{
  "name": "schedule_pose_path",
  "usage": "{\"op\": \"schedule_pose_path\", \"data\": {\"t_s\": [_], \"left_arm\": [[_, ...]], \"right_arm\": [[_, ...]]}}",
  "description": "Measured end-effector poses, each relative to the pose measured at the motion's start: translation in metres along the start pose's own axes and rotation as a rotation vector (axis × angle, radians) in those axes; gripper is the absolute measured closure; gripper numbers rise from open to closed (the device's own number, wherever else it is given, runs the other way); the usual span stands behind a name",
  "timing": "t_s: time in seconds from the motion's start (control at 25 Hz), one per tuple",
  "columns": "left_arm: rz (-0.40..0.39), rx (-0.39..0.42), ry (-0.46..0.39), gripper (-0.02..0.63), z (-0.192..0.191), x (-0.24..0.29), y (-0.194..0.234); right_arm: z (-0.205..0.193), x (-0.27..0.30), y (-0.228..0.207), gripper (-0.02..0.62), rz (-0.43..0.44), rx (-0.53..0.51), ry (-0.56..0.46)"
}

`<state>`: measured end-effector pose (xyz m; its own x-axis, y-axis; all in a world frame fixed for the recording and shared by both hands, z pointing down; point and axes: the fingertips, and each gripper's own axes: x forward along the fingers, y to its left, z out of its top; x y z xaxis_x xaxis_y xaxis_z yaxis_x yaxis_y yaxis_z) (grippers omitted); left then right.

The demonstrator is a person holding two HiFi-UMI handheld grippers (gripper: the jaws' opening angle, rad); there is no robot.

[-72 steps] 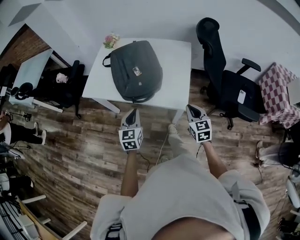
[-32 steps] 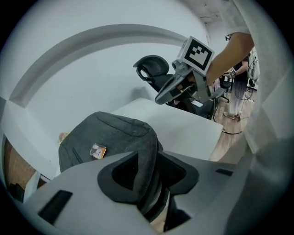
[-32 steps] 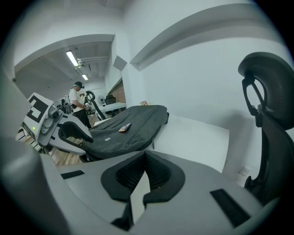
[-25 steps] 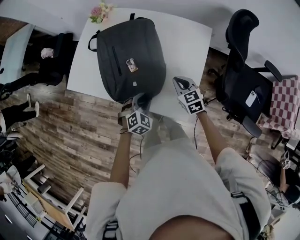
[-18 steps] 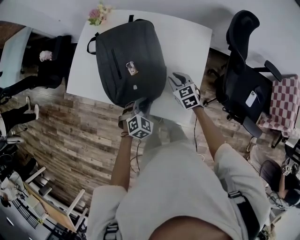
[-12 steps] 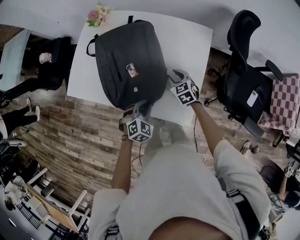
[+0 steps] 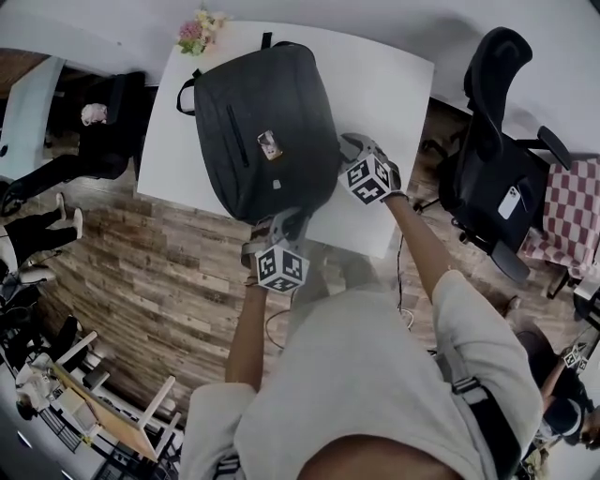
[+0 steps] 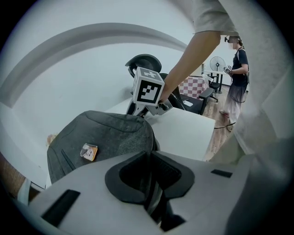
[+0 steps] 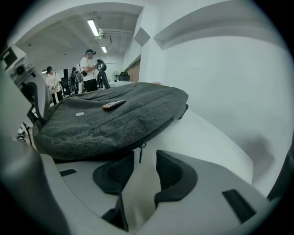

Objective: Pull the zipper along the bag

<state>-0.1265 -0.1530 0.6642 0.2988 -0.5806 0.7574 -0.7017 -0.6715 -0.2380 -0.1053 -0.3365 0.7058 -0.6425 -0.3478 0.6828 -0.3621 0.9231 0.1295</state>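
Note:
A dark grey backpack lies flat on the white table, with a small tag on its top. At the bag's near end, my left gripper has its jaws closing, and the pads press on a fold of dark bag fabric. My right gripper is at the bag's right side with its jaws opening. Just ahead of its fingertips a small zipper pull hangs from the bag's side seam. The pads do not touch the pull.
A black office chair with a phone on its seat stands right of the table. A checked cloth lies further right. Flowers sit at the table's far left corner. People stand in the background, and one is beyond the table.
My left jaws have closed onto the bag's near edge. My right gripper has moved left to the bag's side, and its jaws have come apart.

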Motion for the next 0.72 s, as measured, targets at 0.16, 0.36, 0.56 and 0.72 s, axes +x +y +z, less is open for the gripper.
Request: {"op": "schedule_pose_path", "data": {"t_s": [0.16,0.36,0.56,0.72], "left_arm": [[-0.004,-0.002,0.004,0.543,-0.002,0.002,0.0],[0.0,-0.004,0.01,0.543,-0.002,0.003,0.001],[0.024,-0.014,0.015,0.543,-0.003,0.005,0.001],[0.033,-0.049,0.004,0.546,0.002,0.006,0.004]], "right_arm": [[0.006,0.005,0.0,0.468,0.002,-0.071,-0.006],[0.004,0.004,0.0,0.574,-0.021,-0.052,-0.005],[-0.002,-0.002,0.004,0.575,-0.025,-0.002,0.026],[-0.004,-0.008,0.003,0.577,-0.049,0.02,0.049]]}}
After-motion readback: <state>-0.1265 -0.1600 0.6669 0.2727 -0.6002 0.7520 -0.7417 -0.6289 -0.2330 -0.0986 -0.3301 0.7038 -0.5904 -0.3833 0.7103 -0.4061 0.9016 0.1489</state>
